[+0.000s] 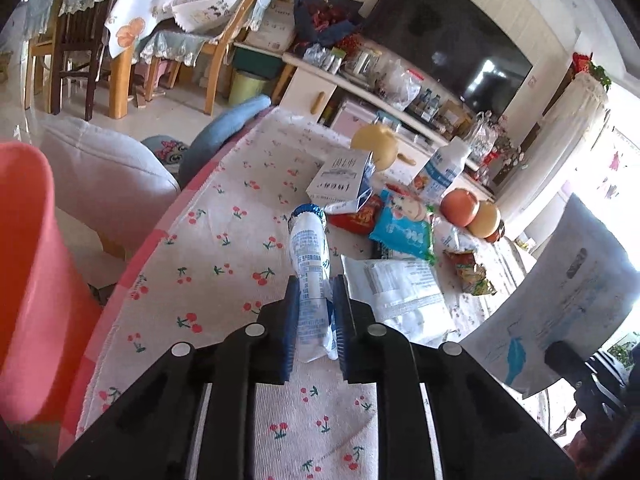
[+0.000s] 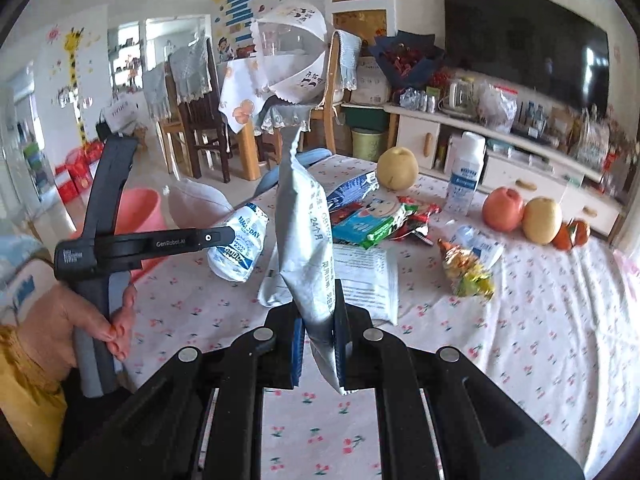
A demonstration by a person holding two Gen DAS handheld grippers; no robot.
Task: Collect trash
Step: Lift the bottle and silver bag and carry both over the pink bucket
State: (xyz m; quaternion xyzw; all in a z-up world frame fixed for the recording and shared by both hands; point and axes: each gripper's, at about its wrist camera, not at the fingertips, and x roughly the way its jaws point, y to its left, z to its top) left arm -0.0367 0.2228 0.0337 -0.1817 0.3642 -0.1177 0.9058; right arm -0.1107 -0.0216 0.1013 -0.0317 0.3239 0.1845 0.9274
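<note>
Covering the whole table (image 2: 540, 320) is a white cloth printed with cherries, and trash and fruit are sitting in a loose band across its far half. Standing beyond the table's left edge is a pink bin (image 1: 28, 264), just beside a pale cushion (image 1: 108, 176). Lying flat near the table's middle is a white packet (image 1: 400, 288), touching a blue snack bag (image 1: 404, 232) and red wrappers behind it. Leaning near the far edge is a milk carton (image 1: 344, 176), with a pear (image 2: 397, 168) just behind it and a white bottle (image 2: 466, 172) standing upright to the right. Resting toward the far right corner are an apple (image 2: 503, 209) and a yellow fruit (image 2: 542, 220), touching each other. Lying between them and the packet is a crumpled gold wrapper (image 2: 466, 268). Gripping a small yogurt pouch (image 1: 310, 264) is the left gripper (image 1: 314, 320), jaws clenched on its lower half and holding it above the cloth near the left edge. Pinching a grey foil bag (image 2: 306, 236) is the right gripper (image 2: 318, 344), jaws clamped on the bottom end so the bag is standing upright above the table's near middle.
</note>
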